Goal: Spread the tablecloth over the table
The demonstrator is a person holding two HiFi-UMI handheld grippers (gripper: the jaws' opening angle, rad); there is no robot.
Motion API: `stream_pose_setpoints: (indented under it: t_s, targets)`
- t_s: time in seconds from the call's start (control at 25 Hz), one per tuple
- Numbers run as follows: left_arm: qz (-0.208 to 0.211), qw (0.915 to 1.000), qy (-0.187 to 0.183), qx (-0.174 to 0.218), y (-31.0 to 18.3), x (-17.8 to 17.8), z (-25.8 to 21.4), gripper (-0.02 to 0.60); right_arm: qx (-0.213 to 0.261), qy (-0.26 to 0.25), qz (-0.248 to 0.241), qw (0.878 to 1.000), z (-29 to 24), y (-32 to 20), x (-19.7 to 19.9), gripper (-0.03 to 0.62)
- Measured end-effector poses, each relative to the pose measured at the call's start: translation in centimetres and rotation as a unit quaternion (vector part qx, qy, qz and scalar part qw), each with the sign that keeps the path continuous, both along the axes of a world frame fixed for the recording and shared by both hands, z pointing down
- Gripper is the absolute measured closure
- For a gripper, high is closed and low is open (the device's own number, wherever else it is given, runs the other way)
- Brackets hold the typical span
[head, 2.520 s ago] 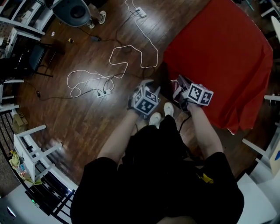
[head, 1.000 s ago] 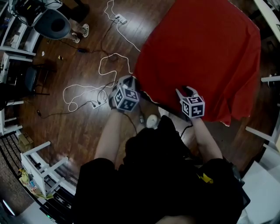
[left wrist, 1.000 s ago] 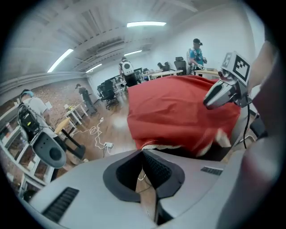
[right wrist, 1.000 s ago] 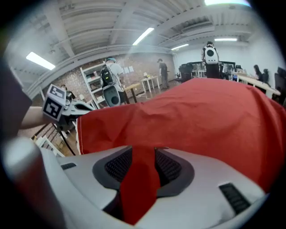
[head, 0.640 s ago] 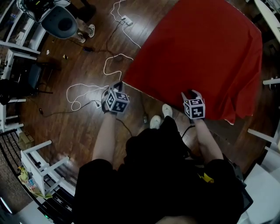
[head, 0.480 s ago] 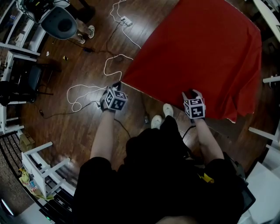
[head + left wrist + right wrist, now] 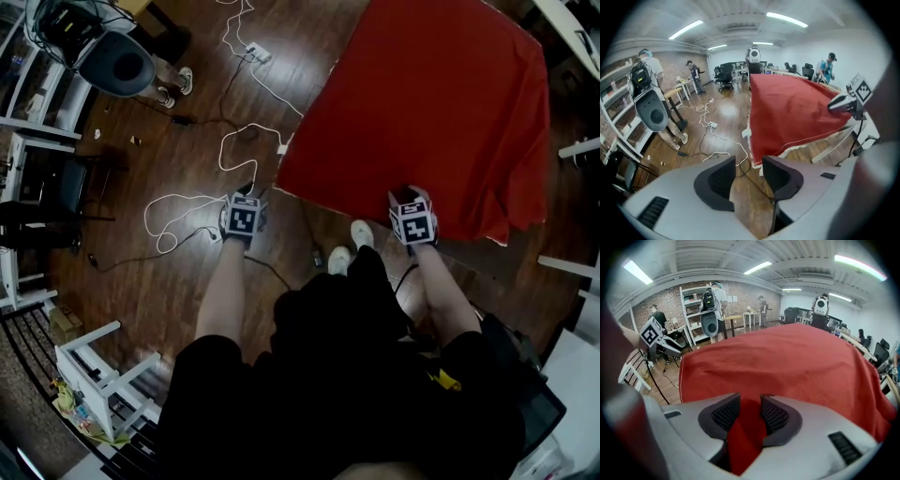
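Red over almost the whole table (image 7: 834,146): one tablecloth (image 7: 422,103), spread flat on top and hanging down past the far and right edges. Near-left corner drooping free off the table's corner, pale hem showing along the near edge.

Two grippers at the near side, well apart, each carrying one marker cube.

Left gripper (image 7: 749,165): jaws spread, having just been opening. Nothing between the two dark pads but bare wooden floor (image 7: 178,281) and a thin dark cord. Not touching the cloth, with the drooping corner just ahead of the fingertips.

Right gripper (image 7: 750,401): jaws having just been closing, pinching a fold of the cloth's near edge. Red fabric filling the gap between the two ribbed pads and running down behind them.

On the floor in the head view: two white shoes (image 7: 361,232) side by side between the grippers, below the table's near edge. Several loops of white cable (image 7: 187,202) to the left, ending at one white power strip (image 7: 260,53).

Three figures standing in the background of the left gripper view: person with a grey pack (image 7: 647,75) at the left, second person (image 7: 693,72) by a desk, third person (image 7: 828,68) beyond the table's far side.
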State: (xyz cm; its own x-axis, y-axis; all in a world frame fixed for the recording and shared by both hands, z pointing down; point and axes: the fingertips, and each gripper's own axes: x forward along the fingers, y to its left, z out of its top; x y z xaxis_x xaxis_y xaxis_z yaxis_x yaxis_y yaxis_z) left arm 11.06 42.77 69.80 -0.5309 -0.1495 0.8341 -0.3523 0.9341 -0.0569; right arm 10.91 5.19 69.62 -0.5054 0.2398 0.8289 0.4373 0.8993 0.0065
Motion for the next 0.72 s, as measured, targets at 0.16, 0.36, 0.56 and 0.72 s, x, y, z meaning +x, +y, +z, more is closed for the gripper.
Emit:
stream_pose_setpoints:
  t_s: [0.16,0.36,0.56,0.72]
  targets:
    - [0.009,0.9989,-0.039,0.025,-2.3,-0.1,-2.5,0.396,0.000,-0.022,0.004,1.000,-0.4,-0.3,-0.3,0.450]
    - [0.038,0.9946,-0.085,0.047,-5.9,-0.8,-5.4,0.425,-0.008,-0.041,0.000,0.999,-1.7,1.1,-0.5,0.450]
    - [0.046,0.9837,-0.149,0.090,-8.5,-2.1,-8.6,0.503,-0.019,-0.073,0.013,0.997,-3.2,2.0,-0.3,0.450]
    - [0.066,0.9618,-0.211,0.161,-14.2,-3.1,-12.9,0.580,-0.016,-0.103,0.035,0.994,-5.1,-0.5,0.4,0.450]
